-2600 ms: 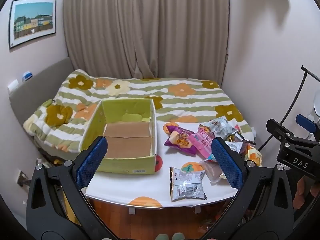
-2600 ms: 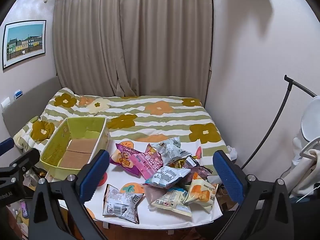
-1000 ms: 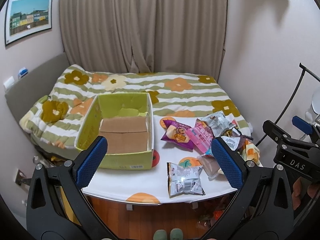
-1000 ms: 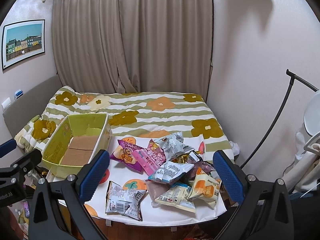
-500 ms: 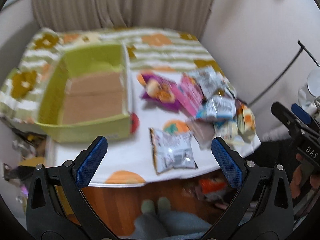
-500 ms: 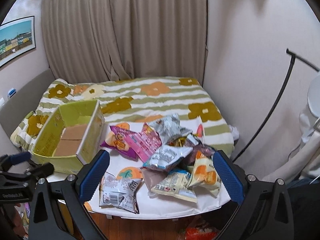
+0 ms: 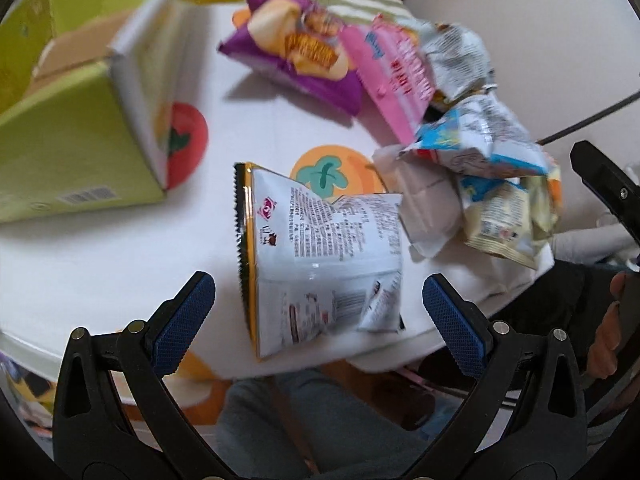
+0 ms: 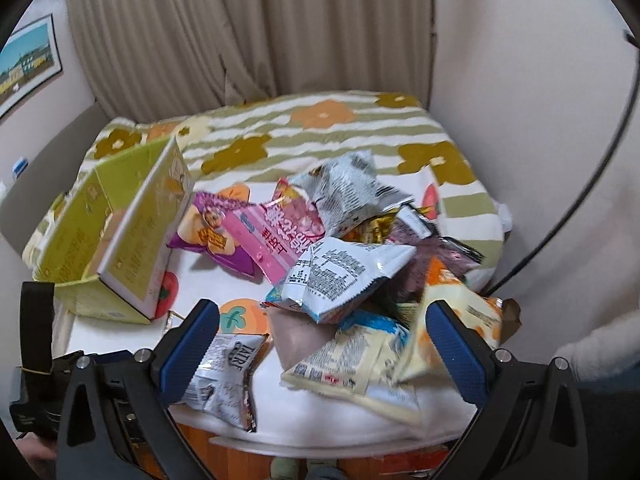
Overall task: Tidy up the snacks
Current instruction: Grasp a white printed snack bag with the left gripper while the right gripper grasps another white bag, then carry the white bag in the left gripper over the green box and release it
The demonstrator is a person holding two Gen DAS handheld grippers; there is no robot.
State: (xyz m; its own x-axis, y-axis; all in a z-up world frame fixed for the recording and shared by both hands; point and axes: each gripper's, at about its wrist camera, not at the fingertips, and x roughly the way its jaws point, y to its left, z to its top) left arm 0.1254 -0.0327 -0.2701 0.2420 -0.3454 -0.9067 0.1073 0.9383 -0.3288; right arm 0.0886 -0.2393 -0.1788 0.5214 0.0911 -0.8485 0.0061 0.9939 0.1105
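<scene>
A silver-white snack bag (image 7: pixel 324 256) lies alone near the table's front edge. My left gripper (image 7: pixel 318 308) is open, low over it, one finger on each side of its near end. The same bag shows in the right wrist view (image 8: pixel 224 380). A pile of snack bags lies to the right: purple (image 7: pixel 300 48), pink (image 7: pixel 396 76), blue-white (image 7: pixel 476 140), cream (image 7: pixel 500 220). The green box (image 7: pixel 76 132) stands open at the left, its brown bottom bare. My right gripper (image 8: pixel 322 340) is open above the pile's near side, over a cream bag (image 8: pixel 352 364).
The white tablecloth (image 7: pixel 100 248) with fruit prints covers a small table by a flower-patterned bed (image 8: pixel 320 128). The right gripper's body (image 7: pixel 608 192) and the hand on it show at the right of the left wrist view. The wall and a black curved pole (image 8: pixel 600 152) stand to the right.
My left gripper has dropped down and forward to the lone silver bag at the front edge. My right gripper has moved closer to the pile. Both stay open.
</scene>
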